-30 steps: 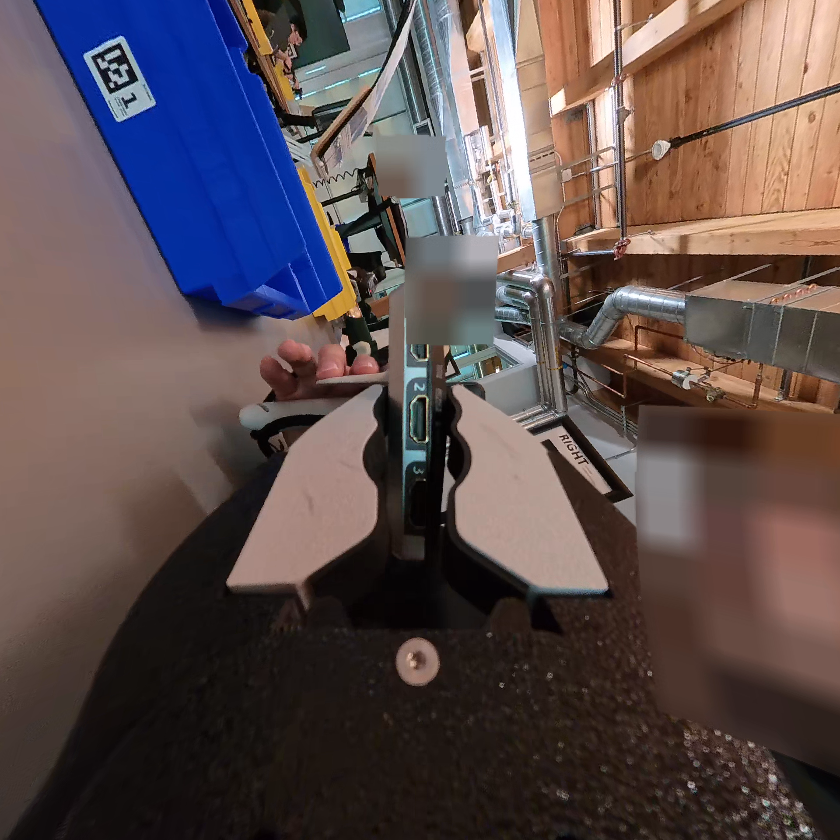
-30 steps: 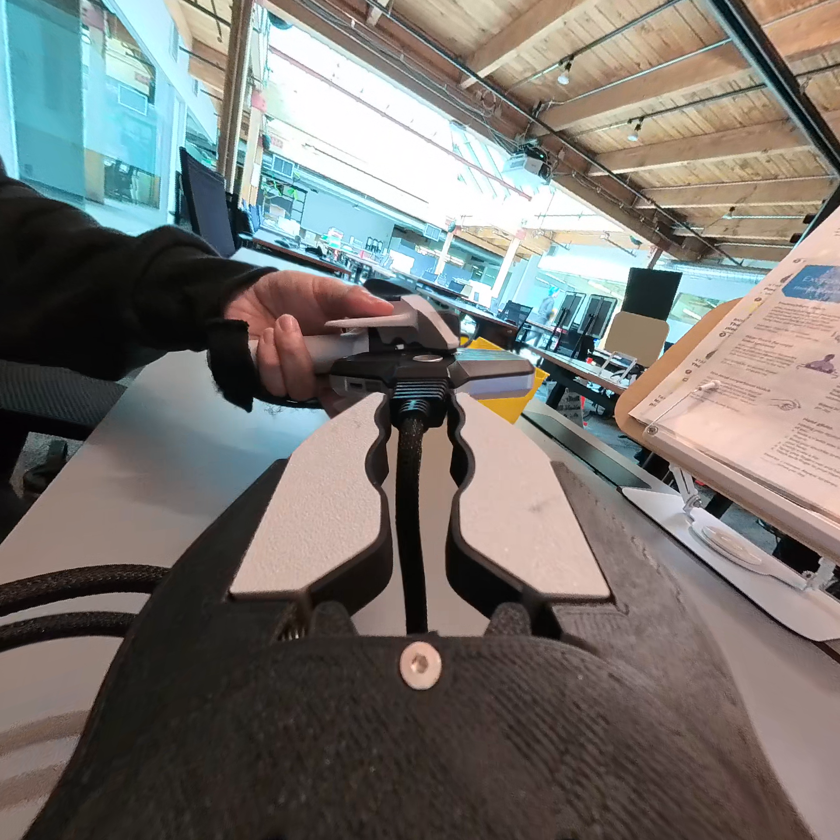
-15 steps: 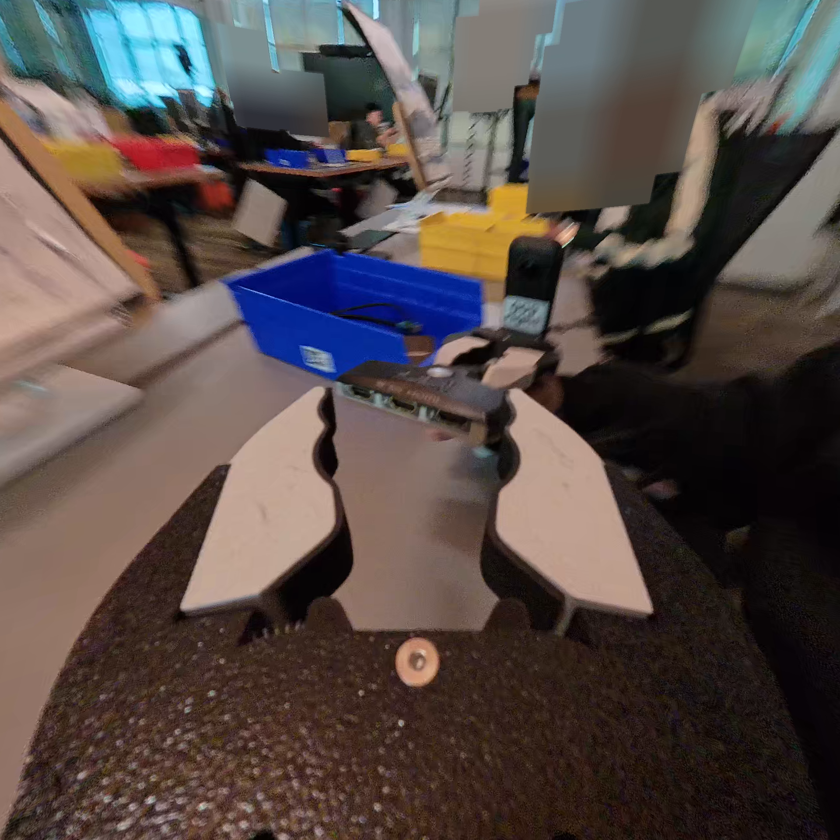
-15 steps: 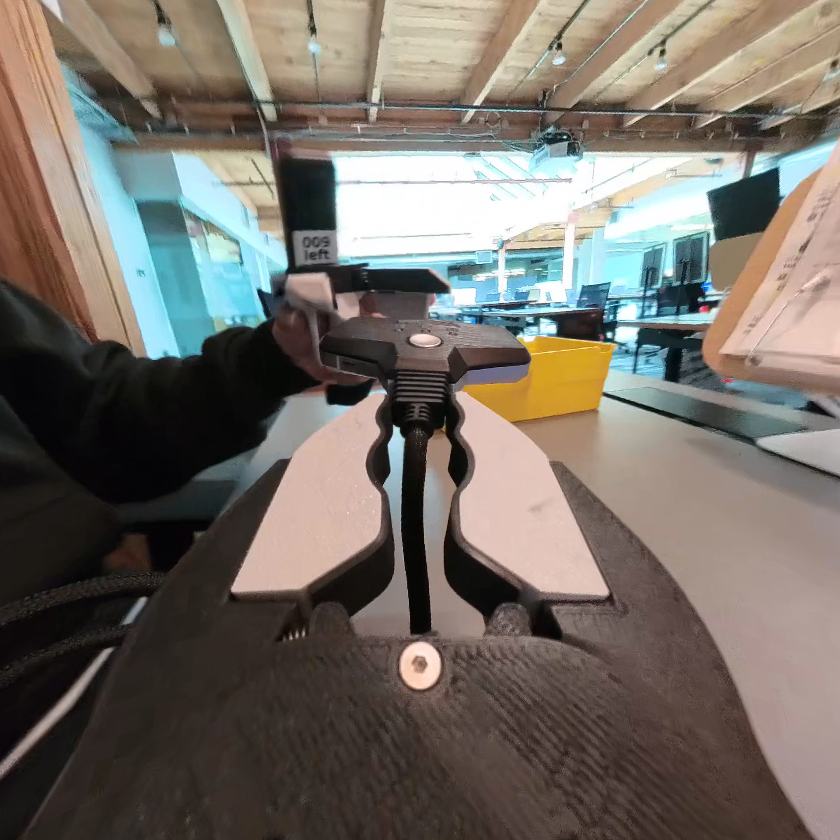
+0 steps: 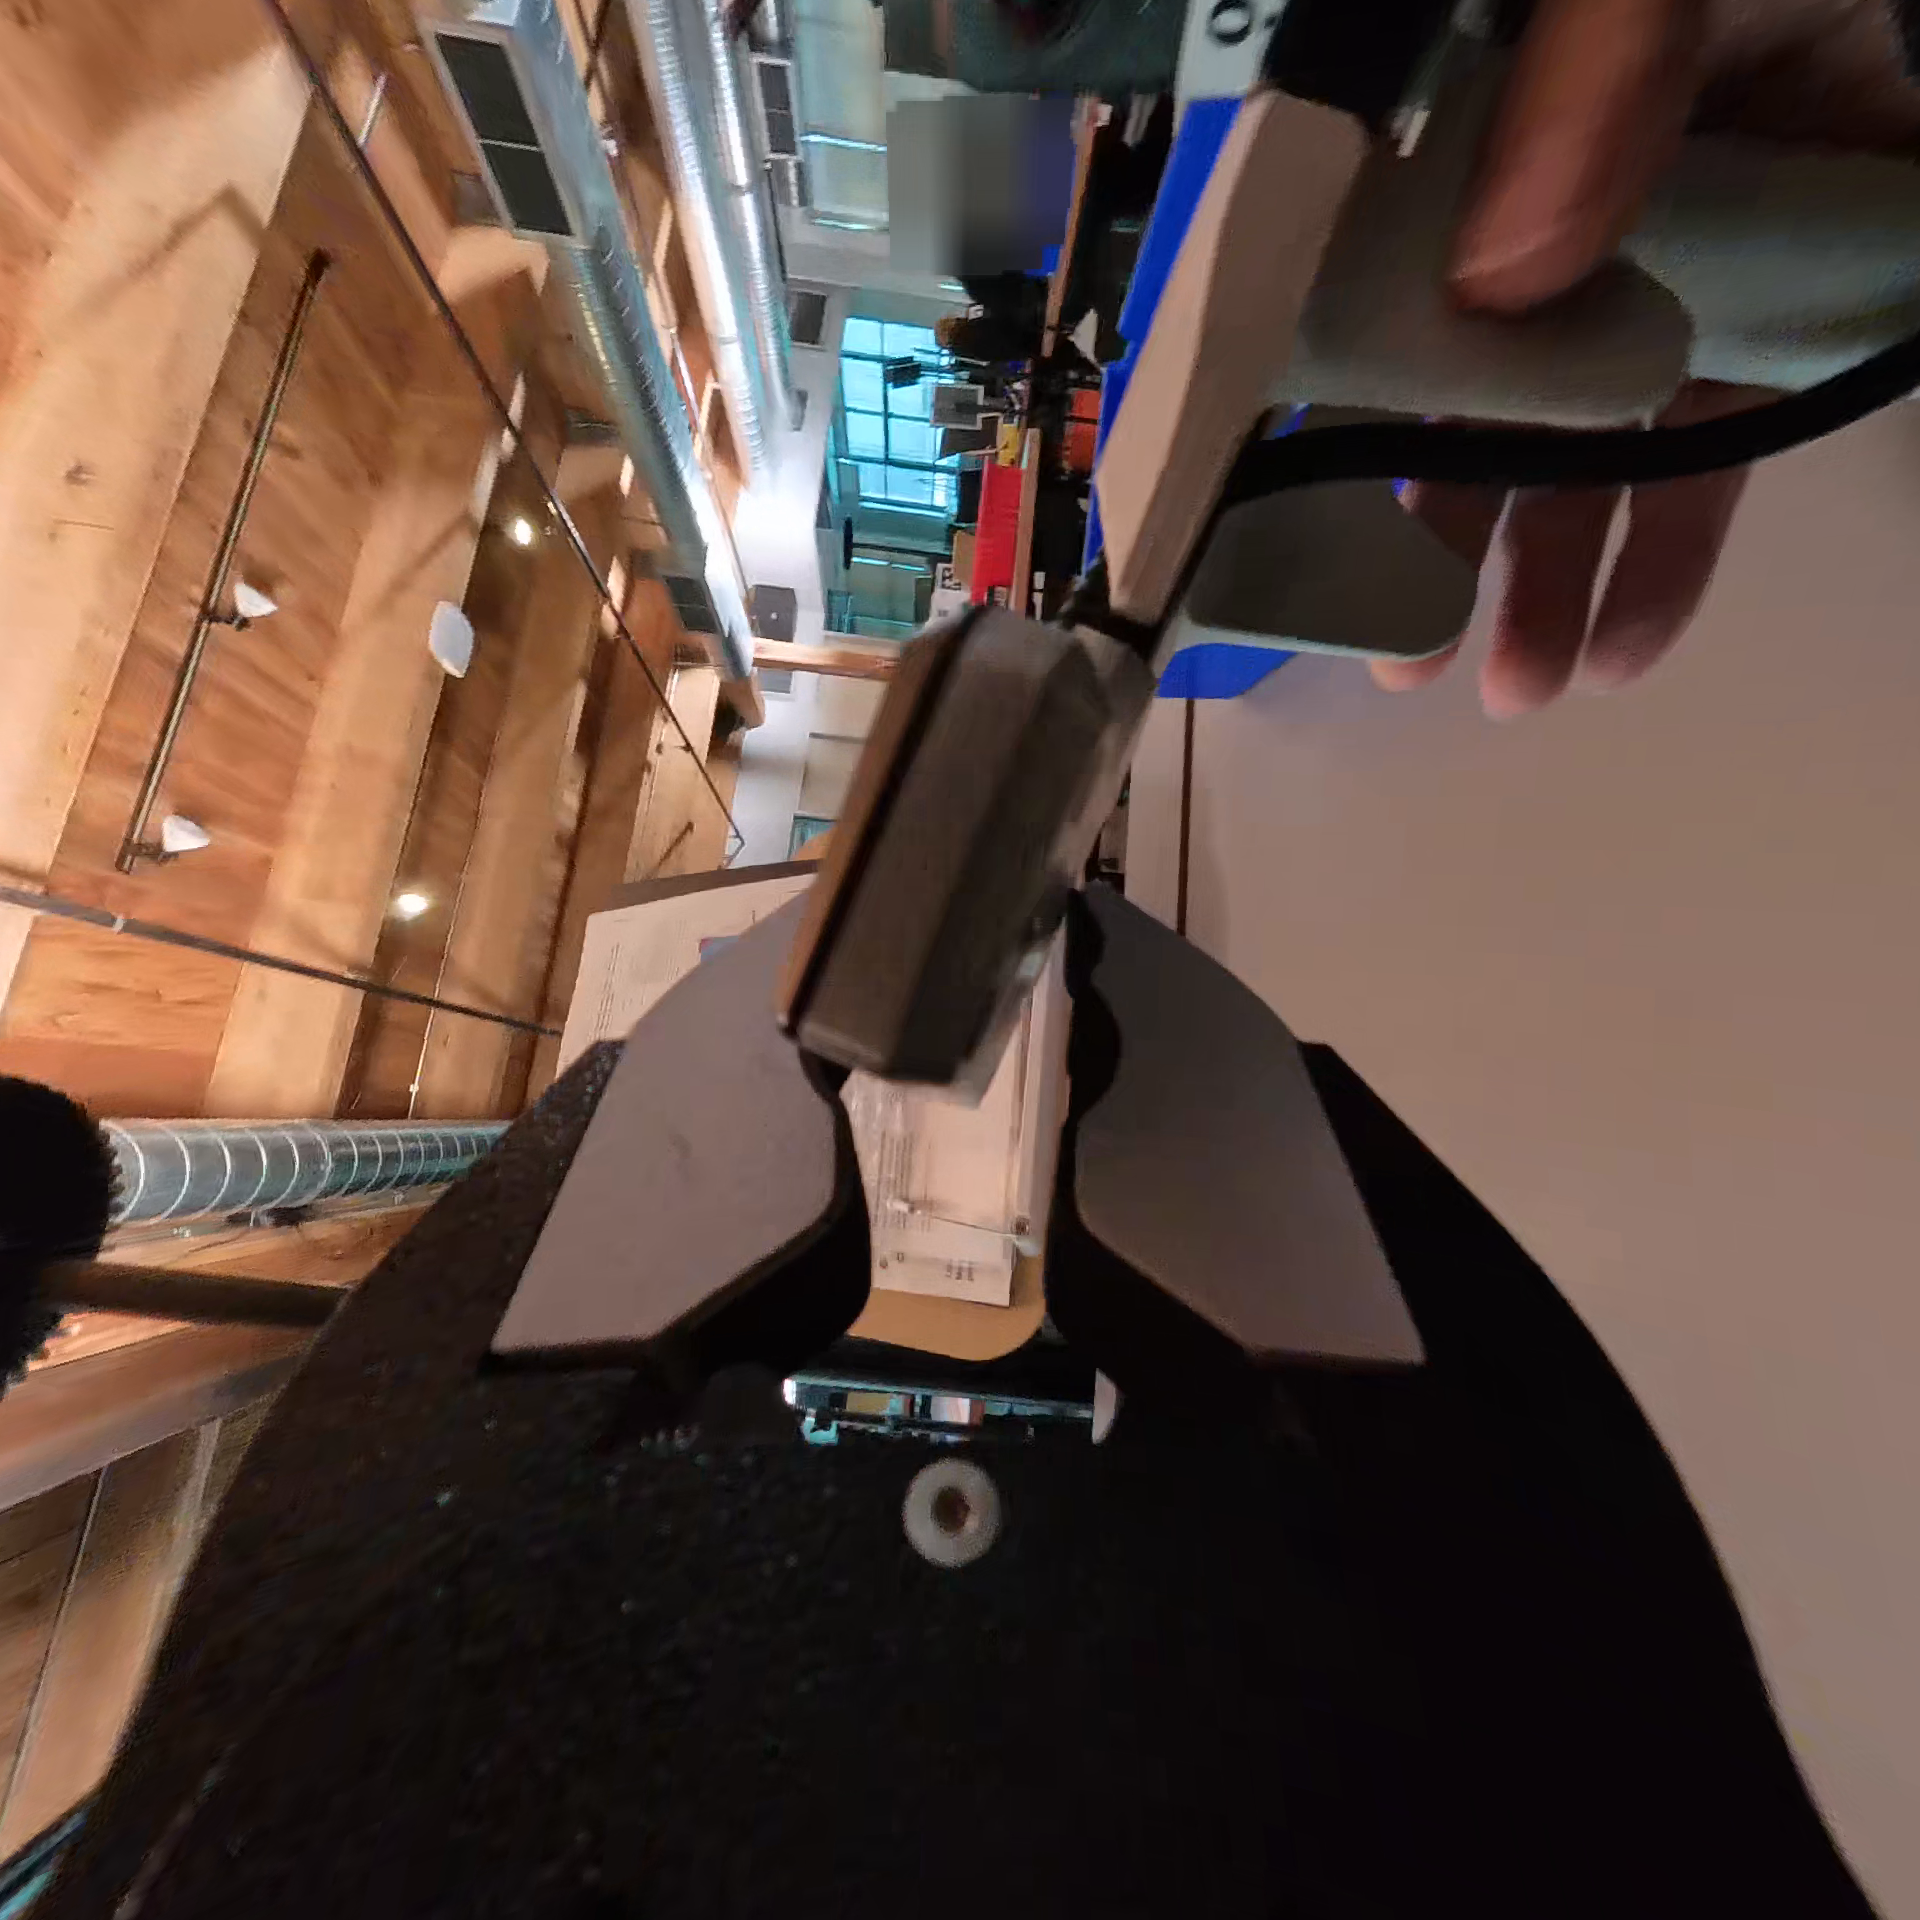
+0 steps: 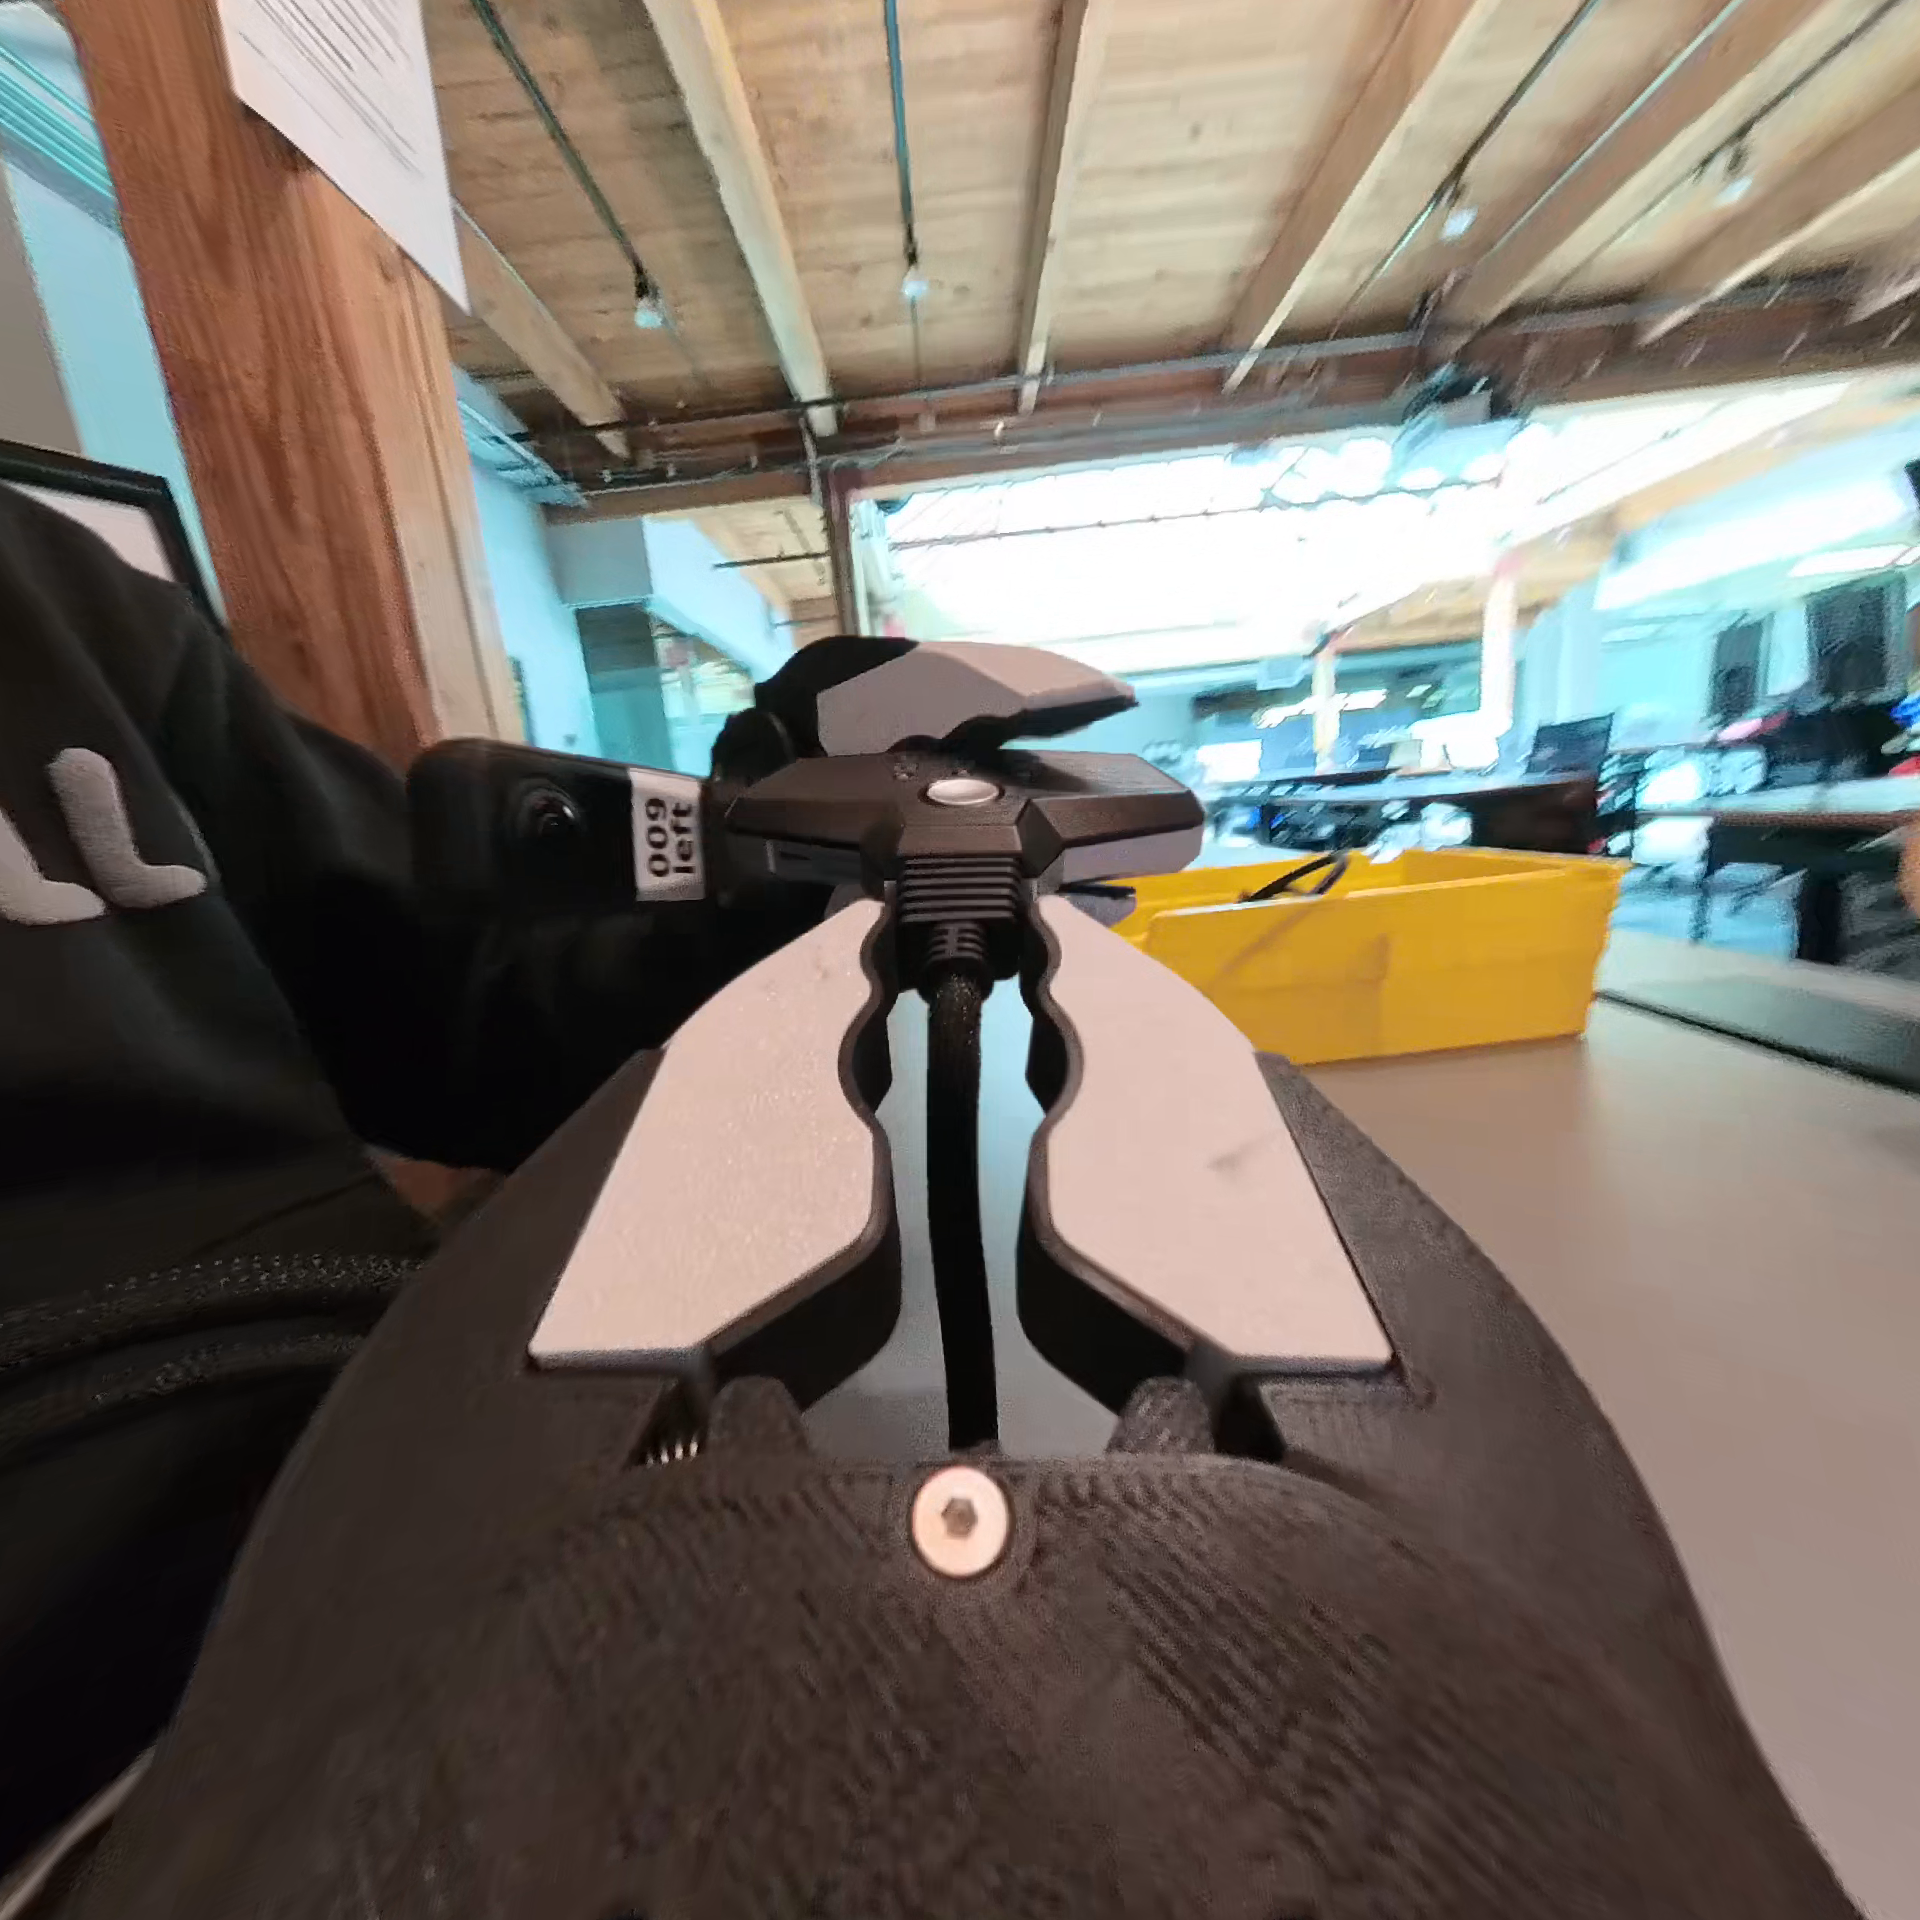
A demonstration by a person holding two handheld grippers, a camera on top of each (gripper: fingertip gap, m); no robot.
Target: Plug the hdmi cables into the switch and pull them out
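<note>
The black HDMI switch (image 6: 966, 800) with a silver button is held up off the table between both grippers. My right gripper (image 6: 956, 914) is shut on the ribbed plug end of a black braided cable (image 6: 961, 1195) that enters the switch. The cable runs back between my fingers. My left gripper (image 5: 935, 935) is shut on the switch (image 5: 956, 831), one finger on each flat face. Its grey upper finger (image 6: 966, 686) lies over the switch in the right wrist view. In the left wrist view, a hand holds the right gripper (image 5: 1195, 343) beyond the switch. The switch's ports are hidden.
A yellow bin (image 6: 1382, 956) stands on the grey table (image 6: 1662, 1247) behind the switch. A blue bin (image 5: 1143, 260) shows past the right gripper. A paper sheet on a wooden stand (image 5: 935, 1174) is near. The person's black sleeve (image 6: 156, 935) and a wooden post (image 6: 291, 416) are at the left.
My left gripper has rolled over and its jaws have narrowed onto the switch. The right gripper has kept its hold on the cable end and swung left, toward the person's body.
</note>
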